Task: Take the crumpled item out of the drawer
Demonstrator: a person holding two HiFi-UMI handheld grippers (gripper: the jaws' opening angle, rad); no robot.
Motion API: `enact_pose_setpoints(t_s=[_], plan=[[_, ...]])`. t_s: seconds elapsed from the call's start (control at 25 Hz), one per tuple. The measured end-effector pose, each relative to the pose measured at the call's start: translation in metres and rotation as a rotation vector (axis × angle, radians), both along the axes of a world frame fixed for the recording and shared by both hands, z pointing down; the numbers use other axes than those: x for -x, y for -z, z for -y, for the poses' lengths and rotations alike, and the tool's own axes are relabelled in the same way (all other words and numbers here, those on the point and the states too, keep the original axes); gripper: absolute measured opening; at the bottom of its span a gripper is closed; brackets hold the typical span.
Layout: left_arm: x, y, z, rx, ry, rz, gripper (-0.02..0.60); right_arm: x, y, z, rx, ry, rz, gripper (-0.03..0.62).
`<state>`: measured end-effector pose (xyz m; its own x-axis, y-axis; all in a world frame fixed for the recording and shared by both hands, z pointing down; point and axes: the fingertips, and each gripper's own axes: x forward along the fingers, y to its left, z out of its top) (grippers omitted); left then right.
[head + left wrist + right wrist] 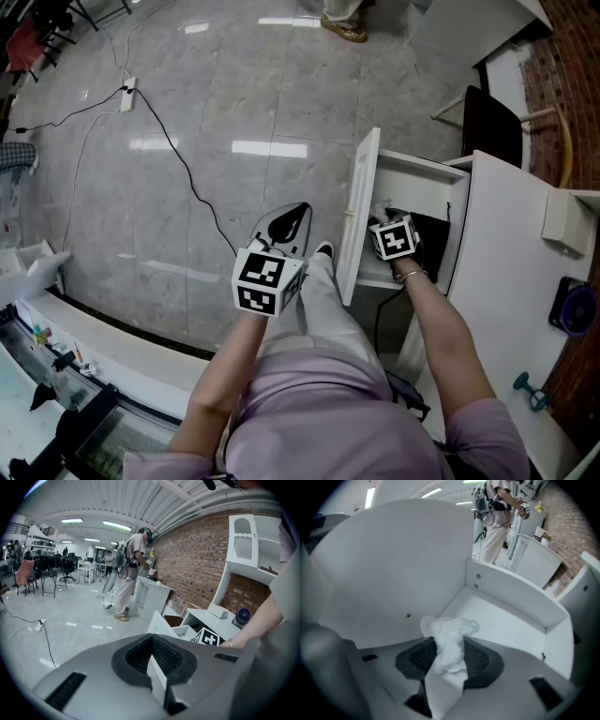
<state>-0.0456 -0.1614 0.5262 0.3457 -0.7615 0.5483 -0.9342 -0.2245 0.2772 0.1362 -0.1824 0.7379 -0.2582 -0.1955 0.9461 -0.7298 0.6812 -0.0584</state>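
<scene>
Room: workshop, glossy grey floor (187,141), brick wall (197,569).
Drawer (511,616): white, pulled open.
Right claw (449,651): inside the drawer, pinching the white wad (451,632).
Left claw (151,641): pads together, empty, over the floor.
Head view: shows the right claw's marker cube (395,237) at the drawer, not the wad.

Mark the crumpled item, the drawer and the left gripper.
crumpled item (449,641): right gripper view, its white middle.
drawer (501,620): right gripper view, bare floor.
left gripper (296,213): head view, between its fingertips.
</scene>
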Motion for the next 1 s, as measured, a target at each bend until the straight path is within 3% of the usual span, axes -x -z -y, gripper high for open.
enact_pose_setpoints(t_s=[0.56, 0.76, 1.0], plan=[[-0.007, 0.017, -0.012, -0.057, -0.119, -0.037, 0.0, -0.002, 0.067, -0.037, -0.078, -0.229, 0.109, 0.175], [-0.005, 0.023, -0.015, -0.067, -0.144, -0.048, 0.001, 0.001, 0.098, -0.044, -0.145, -0.254, 0.125, 0.175], [-0.009, 0.031, -0.016, -0.082, -0.189, -0.055, 0.001, 0.002, 0.133, -0.051, -0.187, -0.369, 0.218, 0.175]])
